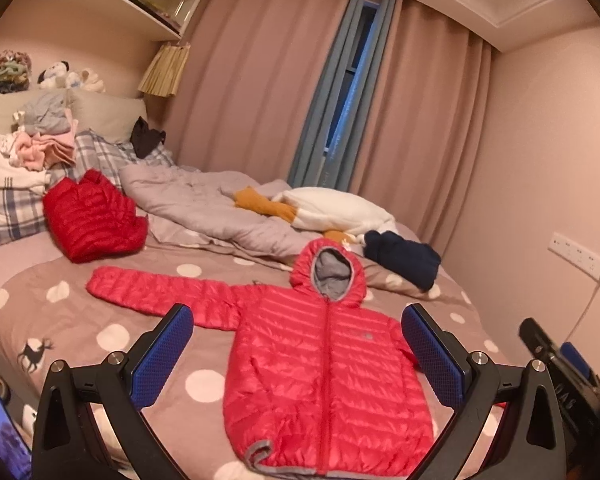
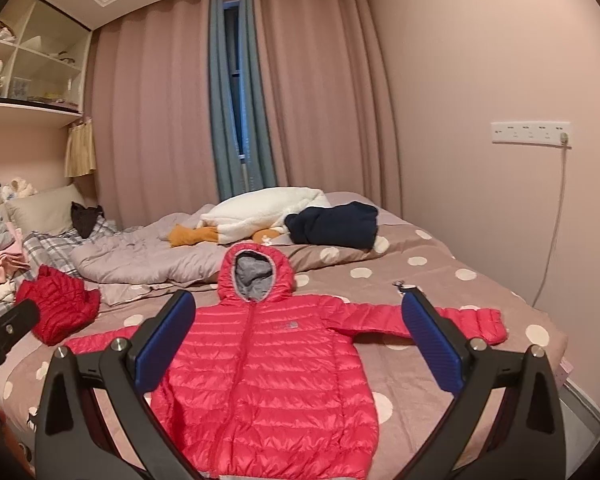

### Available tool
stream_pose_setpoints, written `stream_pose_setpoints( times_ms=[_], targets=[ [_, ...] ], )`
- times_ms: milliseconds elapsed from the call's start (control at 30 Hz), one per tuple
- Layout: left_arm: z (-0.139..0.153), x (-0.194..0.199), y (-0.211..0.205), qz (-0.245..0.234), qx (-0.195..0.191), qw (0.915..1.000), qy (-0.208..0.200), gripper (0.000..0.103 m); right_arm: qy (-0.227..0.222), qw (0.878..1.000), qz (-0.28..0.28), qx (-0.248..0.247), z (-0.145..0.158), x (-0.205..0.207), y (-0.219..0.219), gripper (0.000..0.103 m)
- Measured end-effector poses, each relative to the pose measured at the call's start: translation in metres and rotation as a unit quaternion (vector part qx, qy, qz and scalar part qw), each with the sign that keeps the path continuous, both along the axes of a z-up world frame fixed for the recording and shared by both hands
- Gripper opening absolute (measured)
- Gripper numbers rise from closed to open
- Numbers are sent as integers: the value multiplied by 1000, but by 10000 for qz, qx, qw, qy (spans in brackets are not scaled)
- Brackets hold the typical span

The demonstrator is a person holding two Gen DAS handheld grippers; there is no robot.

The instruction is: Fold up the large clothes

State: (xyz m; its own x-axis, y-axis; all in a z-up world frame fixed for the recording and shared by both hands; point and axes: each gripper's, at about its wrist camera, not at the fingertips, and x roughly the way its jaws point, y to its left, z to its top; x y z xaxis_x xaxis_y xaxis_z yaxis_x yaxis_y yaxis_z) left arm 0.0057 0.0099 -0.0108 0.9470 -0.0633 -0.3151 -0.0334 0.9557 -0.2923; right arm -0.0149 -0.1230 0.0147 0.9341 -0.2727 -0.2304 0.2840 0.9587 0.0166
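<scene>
A red hooded puffer jacket (image 1: 324, 364) lies flat and face up on the polka-dot bedspread (image 1: 60, 320), zipped, hood with grey lining toward the far side, both sleeves spread out. It also shows in the right wrist view (image 2: 268, 368). My left gripper (image 1: 296, 344) is open and empty, held above the jacket's near half. My right gripper (image 2: 296, 340) is open and empty above the jacket's chest. The right gripper's body shows at the right edge of the left wrist view (image 1: 556, 356).
A folded red puffer jacket (image 1: 92, 216) lies far left. A crumpled grey quilt (image 1: 204, 204), a white and orange plush (image 1: 332, 208) and a navy garment (image 1: 404, 256) lie at the back. A pile of clothes (image 1: 36, 148) sits on plaid pillows. The wall (image 2: 500, 200) is on the right.
</scene>
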Motion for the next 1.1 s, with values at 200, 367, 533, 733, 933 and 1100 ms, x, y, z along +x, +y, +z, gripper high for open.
stream_pose_setpoints(
  times_ms=[200, 367, 533, 733, 933, 1100],
  targets=[
    [-8, 5, 6, -141, -60, 9999, -9, 103, -228, 9992, -251, 196, 2, -7, -11, 103],
    [-15, 15, 14, -33, -94, 9999, 27, 103, -292, 9983, -466, 206, 5, -3, -17, 103],
    [-28, 23, 12, -66, 119, 9997, 195, 103, -185, 9981, -557, 210, 0, 3, -18, 103],
    [-33, 27, 13, -153, -62, 9996, 242, 103, -101, 9979, -615, 183, -4, 6, -21, 103],
    [-31, 24, 32, 77, -372, 9991, 170, 103, 6, 9981, -622, 45, -10, 9, -17, 103],
    [-30, 24, 43, 215, -496, 9984, 188, 103, 155, 9985, -525, 23, -16, 16, -9, 103]
  ],
)
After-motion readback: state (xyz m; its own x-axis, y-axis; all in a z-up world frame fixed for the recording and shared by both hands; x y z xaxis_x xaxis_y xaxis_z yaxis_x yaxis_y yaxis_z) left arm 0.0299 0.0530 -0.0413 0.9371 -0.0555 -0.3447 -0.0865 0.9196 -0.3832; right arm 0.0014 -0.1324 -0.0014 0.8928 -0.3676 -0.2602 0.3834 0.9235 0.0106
